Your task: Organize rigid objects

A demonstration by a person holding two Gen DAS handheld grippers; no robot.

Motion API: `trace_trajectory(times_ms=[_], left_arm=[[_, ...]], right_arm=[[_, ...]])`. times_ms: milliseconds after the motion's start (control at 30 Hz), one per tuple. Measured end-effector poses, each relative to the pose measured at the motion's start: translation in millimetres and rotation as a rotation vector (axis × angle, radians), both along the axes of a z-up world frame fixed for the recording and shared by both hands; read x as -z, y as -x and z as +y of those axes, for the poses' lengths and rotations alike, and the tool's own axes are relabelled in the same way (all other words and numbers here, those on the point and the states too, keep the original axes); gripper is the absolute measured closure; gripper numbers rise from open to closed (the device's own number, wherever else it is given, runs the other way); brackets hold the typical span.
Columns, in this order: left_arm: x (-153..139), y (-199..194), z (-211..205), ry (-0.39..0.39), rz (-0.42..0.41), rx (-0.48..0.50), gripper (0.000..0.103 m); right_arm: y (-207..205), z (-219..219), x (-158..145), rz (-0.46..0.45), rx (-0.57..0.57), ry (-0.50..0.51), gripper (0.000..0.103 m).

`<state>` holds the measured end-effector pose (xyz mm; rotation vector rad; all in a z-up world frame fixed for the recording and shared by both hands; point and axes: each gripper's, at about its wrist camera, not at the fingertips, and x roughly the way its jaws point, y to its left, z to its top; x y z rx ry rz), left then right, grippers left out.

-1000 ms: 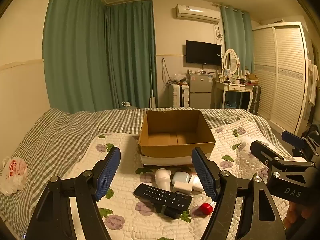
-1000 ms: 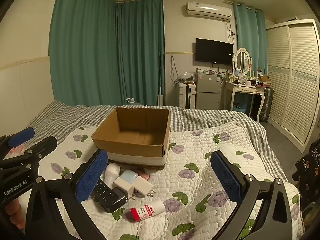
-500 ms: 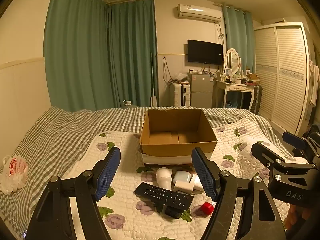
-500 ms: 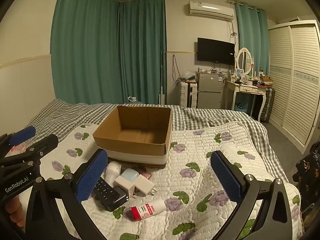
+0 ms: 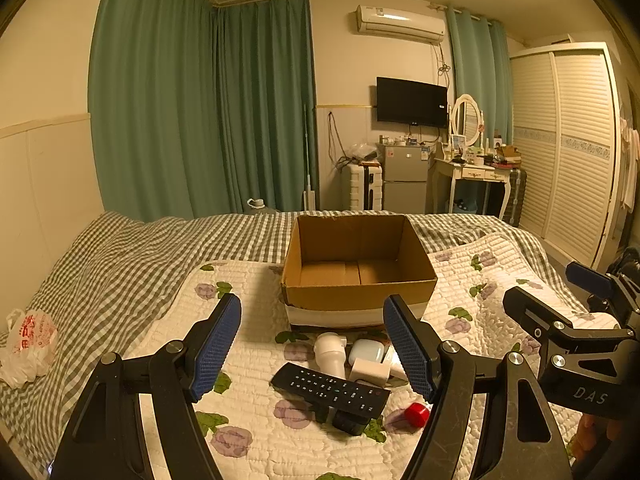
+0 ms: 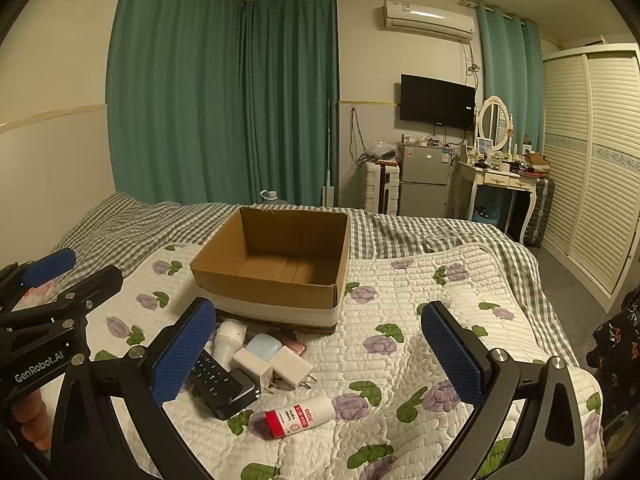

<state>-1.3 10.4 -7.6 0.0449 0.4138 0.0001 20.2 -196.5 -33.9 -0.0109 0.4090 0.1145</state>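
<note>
An open, empty cardboard box (image 5: 360,276) (image 6: 276,268) stands on the quilted bed. In front of it lies a pile: a black remote (image 5: 330,390) (image 6: 218,380), a white bottle-like thing (image 5: 330,354) (image 6: 229,338), a light blue case (image 5: 366,353) (image 6: 262,347), white chargers (image 5: 370,370) (image 6: 276,368) and a red-capped white tube (image 6: 300,418) (image 5: 416,415). My left gripper (image 5: 312,344) is open above the pile. My right gripper (image 6: 316,356) is open and empty, above the pile's right side. Each gripper shows in the other's view.
A white plastic bag (image 5: 28,344) lies at the bed's left edge. Beyond the bed stand green curtains (image 5: 200,112), a small fridge (image 5: 402,178), a dressing table (image 5: 476,176) and a louvred wardrobe (image 5: 560,148).
Both views have shifted slightly, with the box and pile a little lower and closer. Both grippers stay open; nothing on the bed has moved.
</note>
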Motion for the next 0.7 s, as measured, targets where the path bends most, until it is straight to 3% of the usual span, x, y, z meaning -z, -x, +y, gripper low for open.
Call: trace_trajectory(times_ms=[700], left_arm=[[1.2, -5.3, 0.5, -0.006, 0.020, -0.021, 0.027]], right_arm=[[-0.2, 1.8, 1.1, 0.013, -0.016, 0.012, 0.000]])
